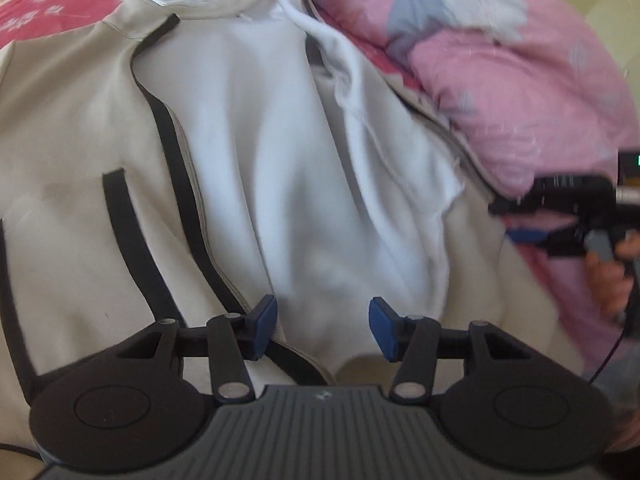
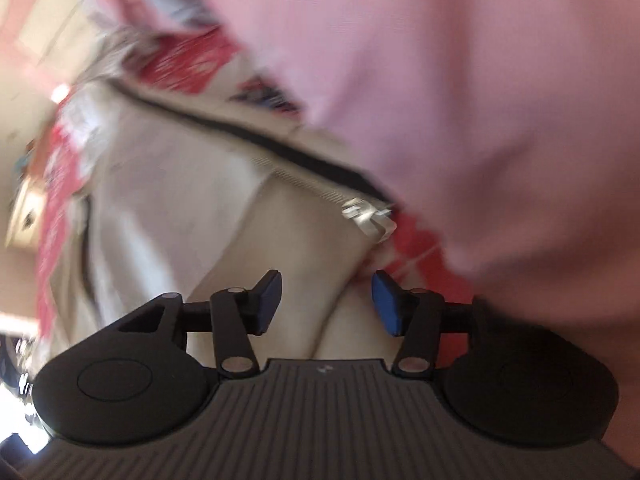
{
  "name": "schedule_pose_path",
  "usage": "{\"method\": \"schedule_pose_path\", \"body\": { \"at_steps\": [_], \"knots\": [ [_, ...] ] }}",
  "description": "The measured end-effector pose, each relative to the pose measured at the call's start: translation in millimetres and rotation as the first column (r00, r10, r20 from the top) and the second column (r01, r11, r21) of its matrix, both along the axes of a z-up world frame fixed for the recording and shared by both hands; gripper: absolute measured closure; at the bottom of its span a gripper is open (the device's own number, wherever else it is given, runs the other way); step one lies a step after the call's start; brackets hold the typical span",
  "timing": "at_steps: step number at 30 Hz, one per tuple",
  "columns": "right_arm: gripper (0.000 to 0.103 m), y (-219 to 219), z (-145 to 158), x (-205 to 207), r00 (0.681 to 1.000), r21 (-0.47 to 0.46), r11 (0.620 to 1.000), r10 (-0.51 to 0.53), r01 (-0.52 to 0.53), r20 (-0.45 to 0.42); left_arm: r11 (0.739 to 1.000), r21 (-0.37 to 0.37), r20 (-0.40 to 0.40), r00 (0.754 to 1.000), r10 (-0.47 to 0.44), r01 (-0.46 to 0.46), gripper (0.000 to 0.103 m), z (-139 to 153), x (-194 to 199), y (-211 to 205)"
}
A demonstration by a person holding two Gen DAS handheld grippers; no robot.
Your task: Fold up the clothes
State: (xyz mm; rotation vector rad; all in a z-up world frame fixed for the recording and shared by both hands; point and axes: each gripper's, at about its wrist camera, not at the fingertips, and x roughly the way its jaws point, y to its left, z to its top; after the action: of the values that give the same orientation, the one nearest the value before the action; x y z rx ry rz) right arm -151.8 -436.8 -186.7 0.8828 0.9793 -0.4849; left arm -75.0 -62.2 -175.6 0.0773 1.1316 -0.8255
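Left gripper (image 1: 322, 324): jaws half open, empty, over cream jacket (image 1: 80, 160).
Right gripper (image 2: 326, 304): jaws half open, empty.
Right view only: zipper pull (image 2: 370, 216).

A cream zip-up hoodie (image 1: 80, 152) with black trim and a white lining lies on a red, white-printed sheet (image 1: 52, 0). Beside it is a pink quilt (image 1: 520, 100) with grey-blue and white patches. The gripper pads (image 1: 266, 320) are blue.

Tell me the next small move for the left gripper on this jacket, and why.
Probably lower the left gripper and close on the cream jacket at its black-trimmed zipper edge. The jaws stand open with nothing between them, and the jacket lies spread open with its white lining exposed, so no fold has begun.
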Motion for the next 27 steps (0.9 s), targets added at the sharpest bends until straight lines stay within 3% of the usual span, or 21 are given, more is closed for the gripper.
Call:
{"method": "schedule_pose_path", "body": {
  "at_steps": [3, 8, 10, 11, 12, 17, 23, 25, 27],
  "knots": [
    [0.053, -7.0, -11.1, -2.8, 0.994, 0.032, 0.996, -0.085, 0.083, 0.066, 1.0, 0.017, 0.034, 0.999, -0.018, 0.017, 0.051, -2.1, -5.6, -2.7],
    [0.052, -4.0, -23.5, 0.7, 0.975, 0.007, 0.99, -0.141, 0.142, 0.172, 1.0, -0.012, -0.016, 1.0, 0.025, -0.025, 0.051, -2.8, 1.6, 1.4],
    [0.061, 0.0, -23.4, 0.4, 0.971, -0.018, 0.989, -0.137, 0.143, 0.196, 0.999, -0.018, -0.02, 0.999, 0.03, -0.031, 0.051, -3.5, 2.8, 2.2],
    [0.074, 1.9, -22.8, -0.2, 0.971, -0.034, 0.99, -0.128, 0.138, 0.203, 0.999, -0.018, -0.016, 0.999, 0.028, -0.028, 0.051, -3.2, 2.6, 2.3],
    [0.08, 3.2, -22.3, -0.7, 0.973, -0.042, 0.991, -0.116, 0.127, 0.199, 1.0, -0.017, -0.011, 1.0, 0.025, -0.025, 0.051, -2.7, 2.3, 2.5],
    [0.093, 11.0, -12.4, -6.8, 0.973, -0.087, 0.992, -0.067, 0.088, 0.222, 1.0, -0.013, -0.002, 1.0, 0.026, -0.026, 0.051, -2.5, 2.1, 1.5],
    [0.098, 27.1, 11.3, -11.3, 0.96, -0.193, 0.981, 0.07, -0.017, 0.272, 0.999, -0.022, -0.007, 0.999, 0.031, -0.031, 0.051, -1.9, 2.8, 4.9],
    [0.099, 33.2, 25.2, -13.7, 0.94, -0.23, 0.97, 0.144, -0.073, 0.308, 0.999, -0.026, -0.009, 0.999, 0.033, -0.033, 0.051, -1.9, 2.8, 6.3],
    [0.099, 41.2, 40.9, -13.3, 0.898, -0.228, 0.962, 0.231, -0.152, 0.375, 0.999, -0.029, -0.011, 0.999, 0.034, -0.034, 0.051, -2.2, 3.1, 6.4]
  ]
}}
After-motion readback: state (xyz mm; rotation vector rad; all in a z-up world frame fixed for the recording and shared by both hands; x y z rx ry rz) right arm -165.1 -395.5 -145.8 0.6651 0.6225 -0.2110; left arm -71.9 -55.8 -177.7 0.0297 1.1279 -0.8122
